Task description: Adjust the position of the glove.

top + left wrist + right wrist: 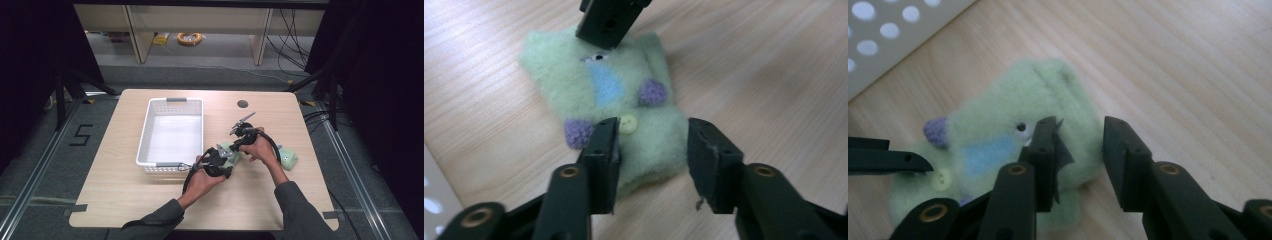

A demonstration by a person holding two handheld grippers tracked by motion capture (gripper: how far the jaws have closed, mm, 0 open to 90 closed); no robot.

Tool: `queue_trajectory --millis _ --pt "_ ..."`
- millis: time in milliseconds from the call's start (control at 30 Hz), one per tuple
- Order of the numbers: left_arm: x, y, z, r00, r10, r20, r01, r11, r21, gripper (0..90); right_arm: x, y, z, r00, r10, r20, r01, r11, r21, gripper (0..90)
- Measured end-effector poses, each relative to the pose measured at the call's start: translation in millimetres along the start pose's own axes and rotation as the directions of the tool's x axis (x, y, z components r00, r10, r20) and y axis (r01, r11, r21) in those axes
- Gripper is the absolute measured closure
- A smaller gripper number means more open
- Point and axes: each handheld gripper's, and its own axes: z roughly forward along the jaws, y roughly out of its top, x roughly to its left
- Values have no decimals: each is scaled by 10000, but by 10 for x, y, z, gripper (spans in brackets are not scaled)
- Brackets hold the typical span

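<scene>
Right of the white perforated plastic basket, a soft, light green felt toy lies flat, likely floppy; left gripper and right gripper, both spread open, straddle opposite edges, the best holds.

Green felt puppet flat on table

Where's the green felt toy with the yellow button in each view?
High view: green felt toy between the two hand-held grippers, right of the white basket.
Left gripper view: centre, open jaws straddling its near end.
Right gripper view: centre-left.
Shared landmark: yellow button.
</scene>
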Motion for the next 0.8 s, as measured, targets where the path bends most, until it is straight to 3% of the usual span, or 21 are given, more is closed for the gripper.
queue_trajectory --millis 33,67,100,200,300,400,500,567,600,700,733,767,800 --pt "-2 -3 -3 9999 79 -87 -79 10000 -4 652 -1 -7 0 10000 -6 -42 6 10000 22 731" --pt "7 -8 -2 9998 176 -95 -176 9998 -23 692 -25 -10 7 9995 -306 66 307 9994 -163 759" --pt "19 -10 -5 9997 216 -112 -216 9998 -6 729 1 -13 -12 9999 82 59 -82 9999 75 789" --pt "48 -16 -13 9998 216 -48 -217 9996 -187 811 9 -28 -36 9999 -2 -138 3 10000 33 864" --pt "47 -25 -51 9997 224 -97 -224 9997 -33 824 13 -35 -59 9999 -19 -151 19 10000 -35 876" --pt "80 -32 -85 9991 353 241 -349 9993 -168 832 36 -61 -124 9998 -43 -172 40 9999 -162 881" --pt "80 -29 -186 9976 629 293 -622 9978 -244 834 49 -103 -207 9991 -409 -109 404 9982 -437 885" --pt "60 -35 -303 9936 1021 479 -1003 9942 -387 834 104 -171 -354 9997 -84 -235 70 9983 -586 886" --pt "60 -35 -303 9936 1021 479 -1003 9942 -387 833 117 -196 -410 9992 -175 -363 150 9975 -685 886" --pt "38 -40 -411 9900 1255 645 -1214 9905 -644 833 199 -258 -536 9991 132 -413 -167 9962 -855 887" --pt "27 -43 -456 9872 1448 673 -1404 9879 -662 832 261 -340 -631 9991 -162 -385 114 9924 -1224 887" --pt "8 -54 -494 9861 1487 737 -1434 9869 -735 832 261 -340 -631 9991 -162 -385 114 9924 -1224 887" --pt "-4 -69 -530 9830 1670 757 -1612 9839 -774 831 381 -449 -725 9980 520 -351 -564 9883 -1414 887"
